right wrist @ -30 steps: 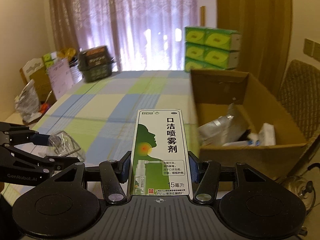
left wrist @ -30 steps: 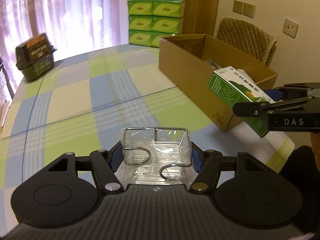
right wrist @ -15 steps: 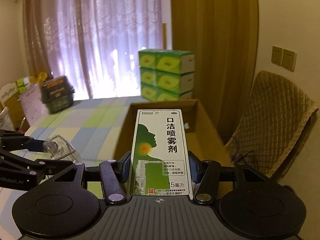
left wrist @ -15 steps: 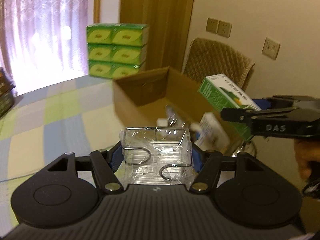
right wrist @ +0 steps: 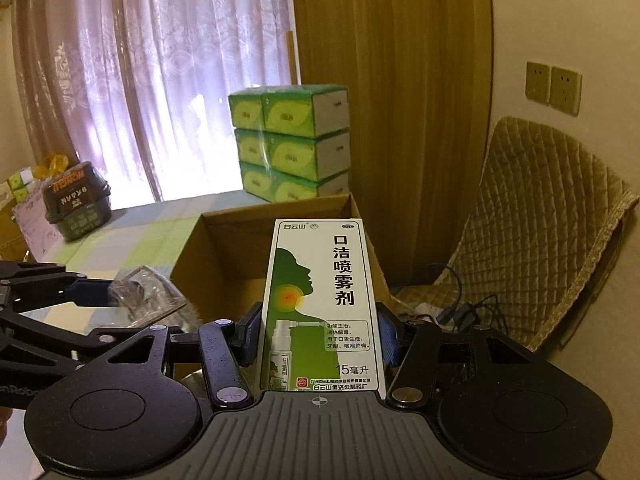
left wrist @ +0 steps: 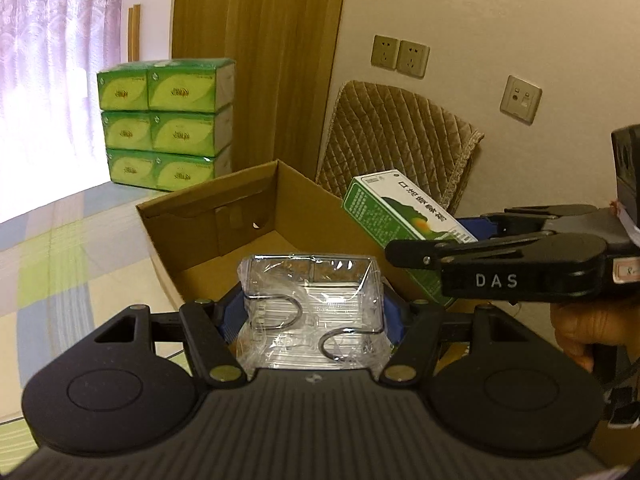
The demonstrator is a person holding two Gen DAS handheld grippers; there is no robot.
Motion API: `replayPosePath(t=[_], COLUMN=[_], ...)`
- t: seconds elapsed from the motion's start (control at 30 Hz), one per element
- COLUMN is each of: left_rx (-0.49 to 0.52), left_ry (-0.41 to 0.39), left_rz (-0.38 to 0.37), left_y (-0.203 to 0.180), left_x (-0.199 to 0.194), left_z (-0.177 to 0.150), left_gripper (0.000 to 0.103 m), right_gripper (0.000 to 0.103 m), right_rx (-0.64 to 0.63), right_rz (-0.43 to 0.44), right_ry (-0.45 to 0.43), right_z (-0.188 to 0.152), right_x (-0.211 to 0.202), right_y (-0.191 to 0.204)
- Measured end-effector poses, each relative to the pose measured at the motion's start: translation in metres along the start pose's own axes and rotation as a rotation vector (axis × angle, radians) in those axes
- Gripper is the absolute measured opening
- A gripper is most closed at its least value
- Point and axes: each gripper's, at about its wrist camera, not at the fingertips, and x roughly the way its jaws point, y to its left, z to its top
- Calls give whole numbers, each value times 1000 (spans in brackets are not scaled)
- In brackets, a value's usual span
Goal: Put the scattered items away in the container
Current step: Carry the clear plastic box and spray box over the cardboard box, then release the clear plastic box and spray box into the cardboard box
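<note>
The cardboard box [left wrist: 224,220] stands open on the checked surface [left wrist: 60,248], and everything here is placed from it. To its left, far across the surface, sits a dark basket [right wrist: 76,204]. Just left of the box's near wall, in the right wrist view, the left gripper [left wrist: 314,312] has its fingers [left wrist: 230,316] closed on a clear plastic pack [left wrist: 312,300] (two metal hooks show inside it), held above the box's near end. Behind the box, a stack of green tissue packs [left wrist: 168,124] rises against the curtain. Over the box's right side the right gripper [right wrist: 320,336] has its fingers [right wrist: 252,332] clamped on the lower part of a green and white spray carton [right wrist: 324,304], which points out above the box's interior. Right of the box stands a chair with a quilted cover [left wrist: 396,140], and a hand [left wrist: 580,332] grips the right gripper's handle.
</note>
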Motion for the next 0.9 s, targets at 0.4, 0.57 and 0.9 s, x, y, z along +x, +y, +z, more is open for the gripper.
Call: replayPosePath(t=[0.4, 0.57, 0.9], left_rx=[-22, -30, -37], left_ry=[22, 6, 6], left_rz=[5, 7, 54], left_y=[8, 10, 25], left_x=[20, 18, -5], left_z=[-4, -3, -16], left_gripper=[62, 67, 68], right_gripper=[58, 58, 58], right_rx=[3, 2, 1], right_rz=[9, 4, 3], right_ry=[27, 26, 29], right_z=[-5, -4, -5], right_x=[19, 21, 21], right_y=[-2, -3, -4])
